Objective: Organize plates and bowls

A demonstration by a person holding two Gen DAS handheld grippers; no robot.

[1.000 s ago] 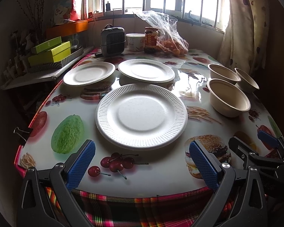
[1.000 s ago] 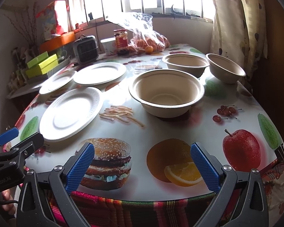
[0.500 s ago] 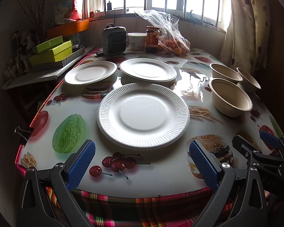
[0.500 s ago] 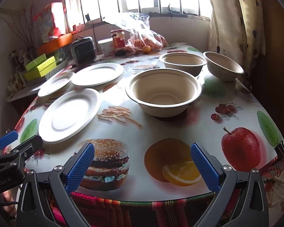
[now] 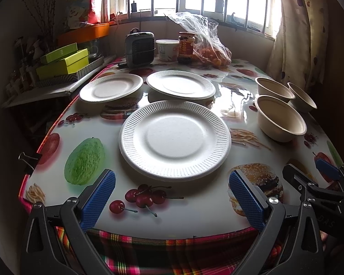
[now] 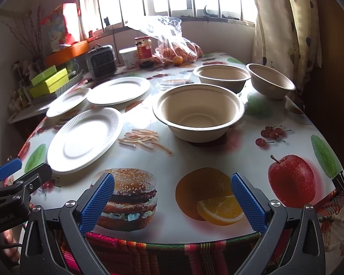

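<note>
nearest plate (image 5: pixel 174 140) centre frame, two plates (image 5: pixel 180 84) above it | three bowls (image 6: pixel 198 112) right of frame, unstacked | my left tongs (image 5: pixel 172 197) wide, empty | my right tongs (image 6: pixel 172 198) wide, empty | all on table (image 5: pixel 195 215)

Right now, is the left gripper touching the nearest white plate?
Apart. In the left wrist view the left gripper, jaws open, sits short of the nearest white plate, with printed cherries on the tablecloth showing between them.
</note>
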